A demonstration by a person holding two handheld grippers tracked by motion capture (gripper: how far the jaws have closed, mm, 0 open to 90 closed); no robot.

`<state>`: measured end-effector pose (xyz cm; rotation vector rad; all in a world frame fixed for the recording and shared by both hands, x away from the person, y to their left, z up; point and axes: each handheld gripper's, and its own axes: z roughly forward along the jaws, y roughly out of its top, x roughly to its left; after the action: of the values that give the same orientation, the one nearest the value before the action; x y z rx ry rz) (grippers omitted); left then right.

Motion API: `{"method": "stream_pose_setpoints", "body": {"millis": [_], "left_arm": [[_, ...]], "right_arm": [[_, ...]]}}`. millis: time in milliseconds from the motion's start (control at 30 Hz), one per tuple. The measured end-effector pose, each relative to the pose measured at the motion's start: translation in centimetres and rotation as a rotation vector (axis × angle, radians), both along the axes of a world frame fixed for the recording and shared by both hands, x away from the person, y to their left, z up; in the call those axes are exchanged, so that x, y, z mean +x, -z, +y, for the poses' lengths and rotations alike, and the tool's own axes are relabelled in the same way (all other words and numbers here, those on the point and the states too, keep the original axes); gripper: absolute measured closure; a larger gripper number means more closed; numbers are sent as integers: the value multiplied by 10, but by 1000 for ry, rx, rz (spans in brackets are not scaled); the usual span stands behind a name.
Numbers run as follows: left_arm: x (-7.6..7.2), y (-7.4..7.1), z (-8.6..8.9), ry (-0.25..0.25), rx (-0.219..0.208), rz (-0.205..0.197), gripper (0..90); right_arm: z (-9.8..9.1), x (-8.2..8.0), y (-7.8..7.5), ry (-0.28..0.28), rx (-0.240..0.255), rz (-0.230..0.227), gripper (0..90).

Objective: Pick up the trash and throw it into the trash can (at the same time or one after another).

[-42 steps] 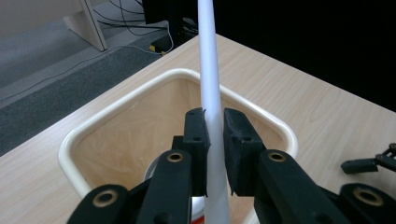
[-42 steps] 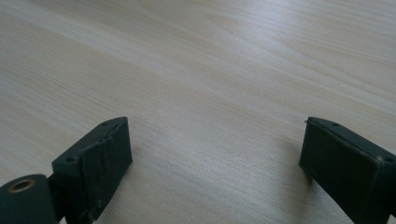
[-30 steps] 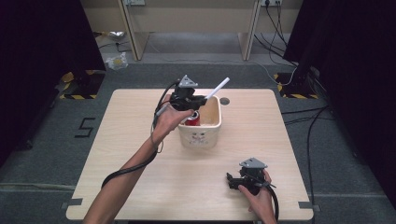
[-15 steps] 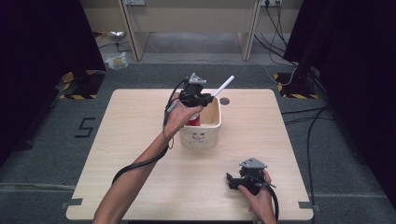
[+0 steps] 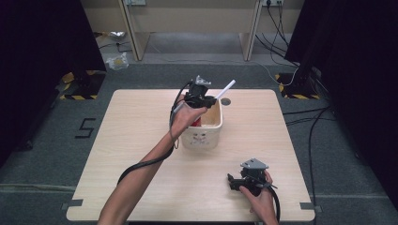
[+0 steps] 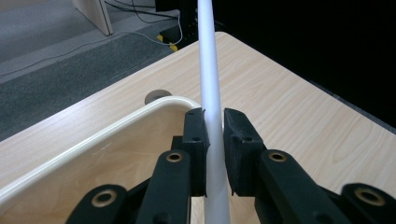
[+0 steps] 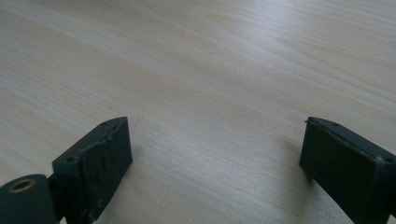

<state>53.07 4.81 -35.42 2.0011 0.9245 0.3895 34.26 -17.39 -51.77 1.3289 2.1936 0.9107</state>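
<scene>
A long white tube [image 5: 225, 89] [image 6: 209, 88] is pinched between the pads of my left gripper [image 5: 209, 99] [image 6: 214, 128], which is shut on it. The tube slants up and to the right over the far rim of a cream bin [image 5: 213, 125] [image 6: 93, 140] in the middle of the table. Something red [image 5: 196, 122] lies inside the bin, mostly hidden by the hand. My right gripper [image 5: 231, 182] [image 7: 215, 154] rests low near the table's front right, its jaws wide open over bare wood, nothing between them.
The light wooden table [image 5: 141, 117] has a round cable hole [image 5: 226, 101] just behind the bin. Cables trail on the grey floor to the right, and a desk frame [image 5: 187, 23] stands beyond the far edge. A plastic bag [image 5: 116, 61] lies on the floor at left.
My left gripper has carried the white tube a little to the right and lower, over the bin's far side. The right gripper has stayed put.
</scene>
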Motion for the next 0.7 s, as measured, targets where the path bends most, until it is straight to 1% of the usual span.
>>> {"method": "stream_pose_setpoints", "body": {"millis": [100,367,467,600,700], "left_arm": [[1,3,-2,-2,4,10,792],[4,10,-4,-10,39,37,786],[5,10,-5,-1,55,49,780],[4,11,-5,-7,68,55,775],[5,12,-5,-2,80,67,775]], "right_arm": [[0,0,0,-2,0,0,91],[0,0,0,-1,2,2,91],[0,0,0,-1,2,2,91],[0,0,0,-1,2,2,92],[0,0,0,0,2,2,92]]}}
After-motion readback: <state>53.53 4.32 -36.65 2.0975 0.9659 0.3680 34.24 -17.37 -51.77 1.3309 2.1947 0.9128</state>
